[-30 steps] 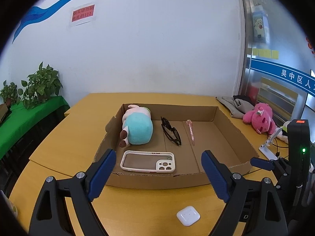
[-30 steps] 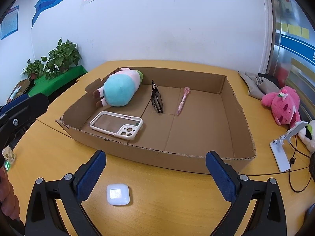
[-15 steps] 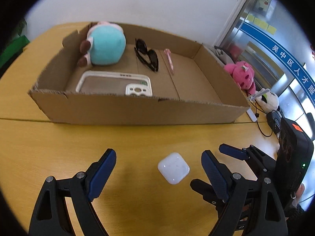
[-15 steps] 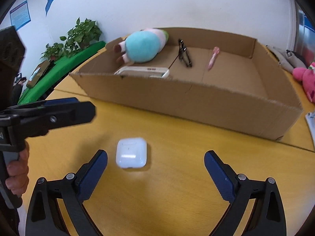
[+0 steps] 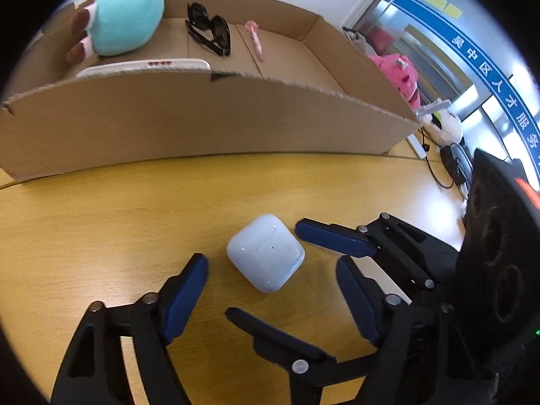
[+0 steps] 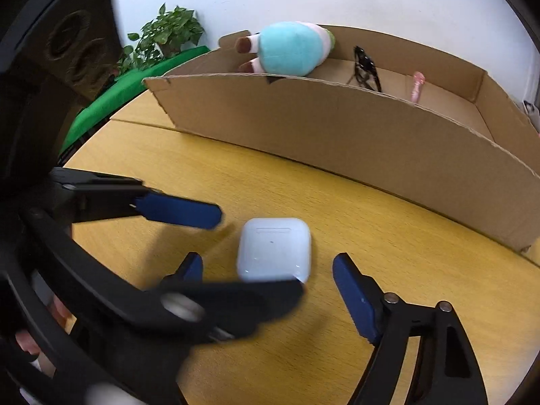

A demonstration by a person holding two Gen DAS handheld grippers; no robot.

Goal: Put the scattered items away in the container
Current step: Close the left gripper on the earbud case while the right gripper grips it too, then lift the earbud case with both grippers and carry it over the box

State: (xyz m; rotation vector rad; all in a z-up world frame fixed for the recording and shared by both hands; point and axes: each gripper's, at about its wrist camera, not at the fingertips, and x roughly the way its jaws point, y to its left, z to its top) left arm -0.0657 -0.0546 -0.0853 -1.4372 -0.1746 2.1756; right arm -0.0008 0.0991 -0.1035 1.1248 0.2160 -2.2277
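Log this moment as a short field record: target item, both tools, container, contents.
target: white earbud case lying on the wooden table, outside the box
left tool: open, fingers either side of the case, not touching it
right tool: open, also straddling the case
container: cardboard box just beyond the case
contents: teal plush toy, sunglasses, pink pen, phone case
outside the box: pink plush at the far right

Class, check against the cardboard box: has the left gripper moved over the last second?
Yes. The left gripper has dropped from above the cardboard box toward the table, now straddling the white earbud case in front of it.
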